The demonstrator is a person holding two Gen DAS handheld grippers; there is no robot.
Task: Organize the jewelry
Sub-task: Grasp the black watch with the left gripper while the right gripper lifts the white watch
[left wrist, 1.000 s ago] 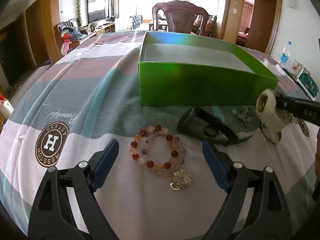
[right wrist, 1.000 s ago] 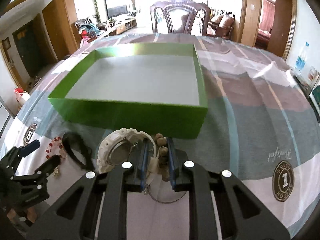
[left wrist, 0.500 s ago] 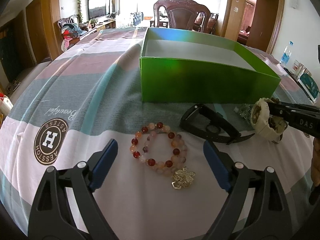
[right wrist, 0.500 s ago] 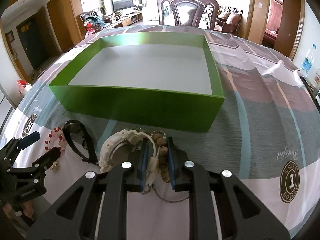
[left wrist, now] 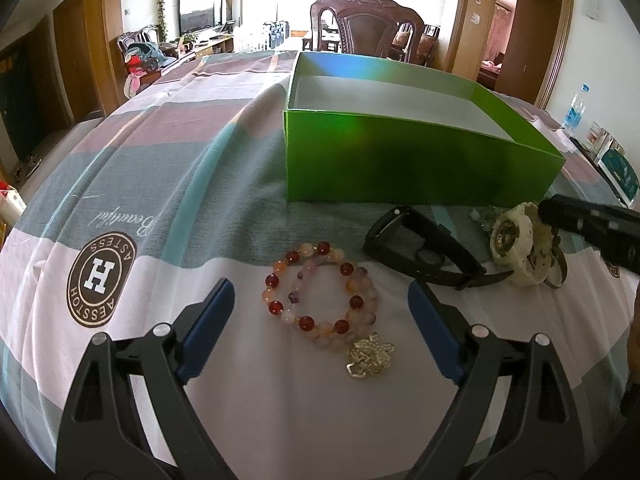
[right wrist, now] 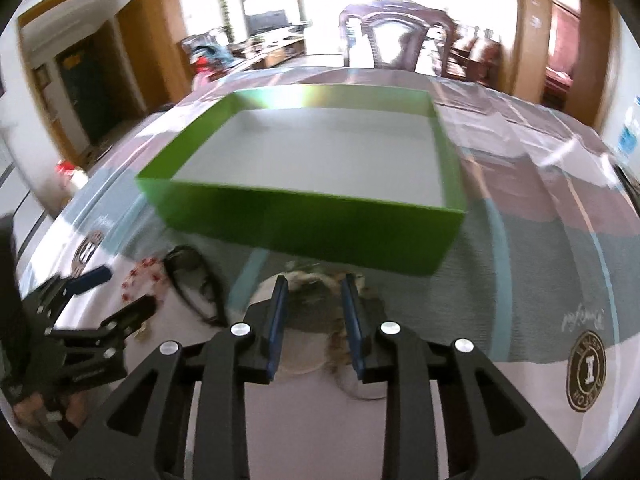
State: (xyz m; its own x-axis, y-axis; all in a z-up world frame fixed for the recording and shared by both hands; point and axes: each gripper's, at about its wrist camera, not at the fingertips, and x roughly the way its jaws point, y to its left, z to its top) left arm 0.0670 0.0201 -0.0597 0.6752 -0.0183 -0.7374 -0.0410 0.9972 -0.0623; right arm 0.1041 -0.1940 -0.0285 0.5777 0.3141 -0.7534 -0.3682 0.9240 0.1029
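Tablecloth (left wrist: 168, 184): one box (left wrist: 400, 164), two watches (left wrist: 420, 252).

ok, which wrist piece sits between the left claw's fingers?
The beaded bracelet with red and peach beads, lying flat on the cloth. The black band and white watch lie farther right, near the green box.

A home: carved dining chair (left wrist: 366, 24), television (left wrist: 198, 8), clothed table (left wrist: 160, 152).
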